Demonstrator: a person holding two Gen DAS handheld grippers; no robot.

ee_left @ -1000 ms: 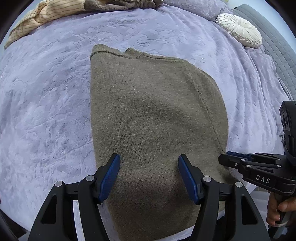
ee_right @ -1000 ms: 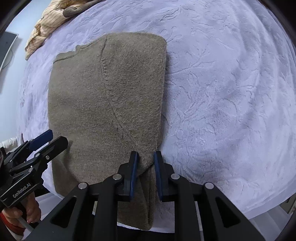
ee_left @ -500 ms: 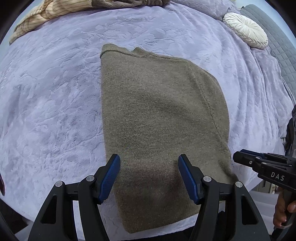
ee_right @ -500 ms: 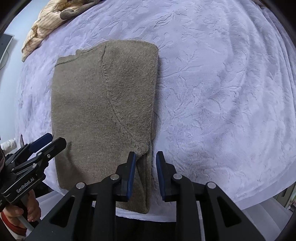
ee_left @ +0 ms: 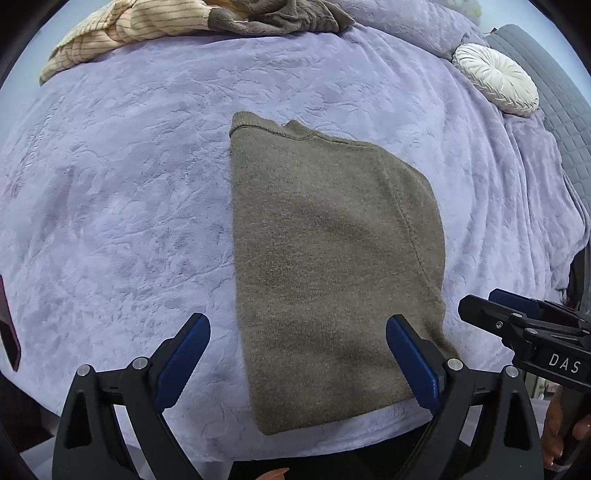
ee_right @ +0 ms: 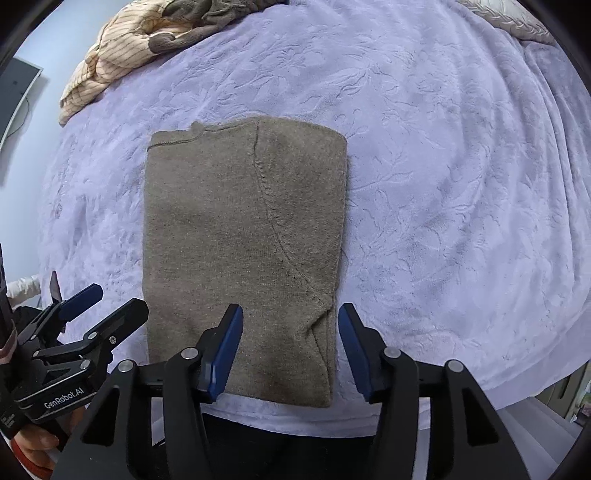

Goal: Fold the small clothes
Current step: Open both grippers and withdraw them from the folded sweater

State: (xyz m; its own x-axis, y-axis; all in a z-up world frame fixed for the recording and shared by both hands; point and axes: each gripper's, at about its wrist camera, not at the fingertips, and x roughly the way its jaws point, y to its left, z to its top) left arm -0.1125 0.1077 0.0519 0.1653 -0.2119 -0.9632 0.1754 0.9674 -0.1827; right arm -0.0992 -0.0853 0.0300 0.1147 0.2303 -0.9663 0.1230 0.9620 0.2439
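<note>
An olive-brown knitted sweater (ee_left: 325,258) lies folded lengthwise into a long rectangle on the lilac bedspread (ee_left: 129,221); it also shows in the right wrist view (ee_right: 240,240). My left gripper (ee_left: 297,358) is open and empty, hovering above the sweater's near end. It shows at the left of the right wrist view (ee_right: 99,306). My right gripper (ee_right: 290,347) is open and empty above the sweater's near right corner. It shows at the right of the left wrist view (ee_left: 517,314).
A pile of striped beige and grey clothes (ee_left: 166,26) lies at the far edge of the bed. A round white cushion (ee_left: 495,77) sits at the far right. The bed's near edge (ee_right: 369,417) runs just below the sweater.
My right gripper has opened and let go of the sweater's near right edge. Both grippers have pulled back and up from the sweater, and the left has opened wider.
</note>
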